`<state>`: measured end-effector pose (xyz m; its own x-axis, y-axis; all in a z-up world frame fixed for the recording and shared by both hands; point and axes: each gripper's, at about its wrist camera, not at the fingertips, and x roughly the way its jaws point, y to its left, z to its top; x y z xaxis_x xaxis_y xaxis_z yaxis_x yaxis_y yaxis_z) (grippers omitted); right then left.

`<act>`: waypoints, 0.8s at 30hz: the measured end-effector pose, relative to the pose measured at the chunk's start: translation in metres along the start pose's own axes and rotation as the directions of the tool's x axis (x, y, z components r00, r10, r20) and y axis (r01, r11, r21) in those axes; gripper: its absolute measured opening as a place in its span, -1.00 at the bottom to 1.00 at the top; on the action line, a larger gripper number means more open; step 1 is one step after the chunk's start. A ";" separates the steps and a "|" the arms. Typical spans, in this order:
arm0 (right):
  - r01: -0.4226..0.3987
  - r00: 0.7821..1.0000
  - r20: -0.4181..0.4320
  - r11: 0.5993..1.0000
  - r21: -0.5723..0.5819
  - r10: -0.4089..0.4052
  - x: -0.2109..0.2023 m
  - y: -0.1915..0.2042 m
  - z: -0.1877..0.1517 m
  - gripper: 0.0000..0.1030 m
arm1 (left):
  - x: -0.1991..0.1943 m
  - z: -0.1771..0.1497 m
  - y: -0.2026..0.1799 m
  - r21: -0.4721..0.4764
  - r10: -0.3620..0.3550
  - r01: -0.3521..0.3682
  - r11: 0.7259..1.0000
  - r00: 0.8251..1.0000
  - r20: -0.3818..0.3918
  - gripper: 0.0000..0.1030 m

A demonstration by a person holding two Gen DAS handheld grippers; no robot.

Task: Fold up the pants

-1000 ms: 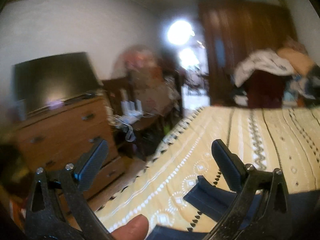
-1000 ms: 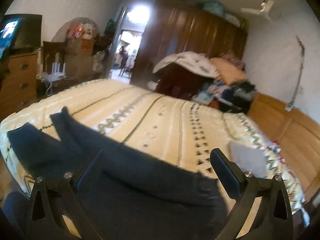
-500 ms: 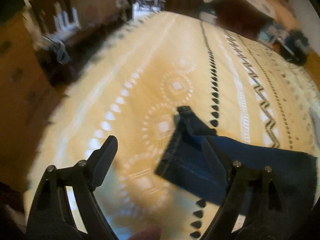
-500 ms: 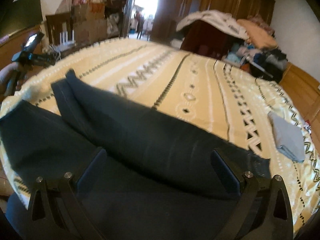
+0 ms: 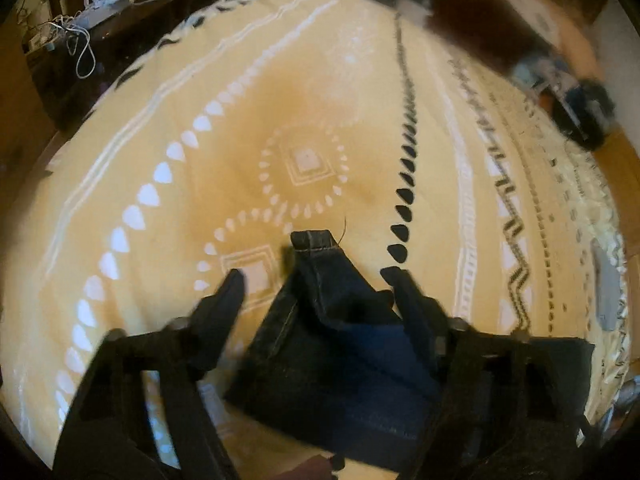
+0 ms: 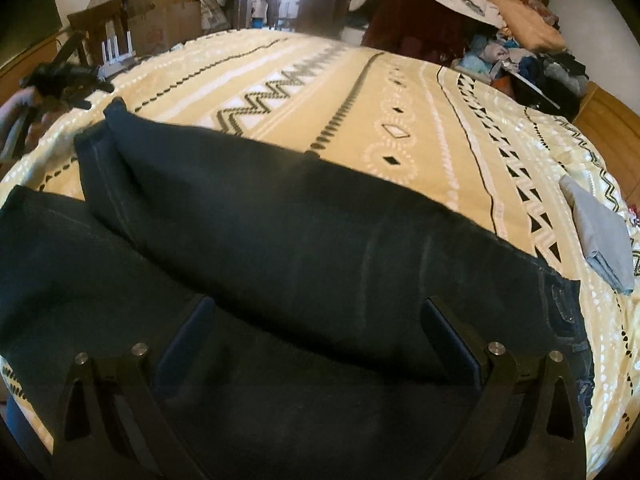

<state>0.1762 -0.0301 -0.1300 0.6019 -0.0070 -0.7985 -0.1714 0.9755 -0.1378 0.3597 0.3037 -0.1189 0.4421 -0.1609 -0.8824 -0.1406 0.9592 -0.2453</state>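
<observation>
Pants (image 5: 340, 352) of dark denim are seen lying on the bed (image 5: 280, 120), with one hemmed leg end reaching up between the fingers of the left gripper (image 5: 316, 292). That gripper is pointed steeply down at the bedspread; its jaws have just been closing, yet a clear gap is left on either side, so the cloth is bracketed and not pinched. Just beyond its fingertips the stitched hem is turned up, and past that only the yellow patterned bedspread is spread out. Below the gripper, at the bottom edge, part of a hand (image 5: 304, 470) is glimpsed. In the right wrist view the right gripper (image 6: 316, 332) is held with its jaws wide apart over the broad upper part of the pants (image 6: 280, 240); nothing is clamped between the pads, and whether the fingertips touch the fabric cannot be told. Ahead of it and to its left, the two legs are stretched toward the bed's edge, where the other gripper is seen. Farther off to its right, a folded grey cloth (image 6: 600, 236) is lying on the bedspread, well apart from the pants.
</observation>
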 end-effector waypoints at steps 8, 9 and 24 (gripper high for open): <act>-0.009 1.000 0.004 1.000 -0.012 0.009 -0.003 0.001 0.000 0.90 | 0.017 0.005 -0.005 -0.031 0.085 -0.087 0.996 0.995 -0.054 -0.64; -0.008 1.000 0.003 1.000 -0.009 0.008 -0.004 0.000 0.000 0.84 | 0.013 0.004 -0.007 -0.033 0.084 -0.085 0.996 0.996 -0.035 -0.67; -0.135 0.991 0.029 0.970 0.202 0.131 -0.046 -0.120 -0.030 0.60 | -0.147 -0.032 0.044 -0.251 -0.036 0.123 0.960 0.946 0.322 -0.82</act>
<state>0.1457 -0.1535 -0.0948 0.5964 0.1276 -0.7925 -0.0894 0.9917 0.0924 0.2599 0.3617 -0.0124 0.7088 -0.1122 -0.6965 -0.3034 0.8429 -0.4445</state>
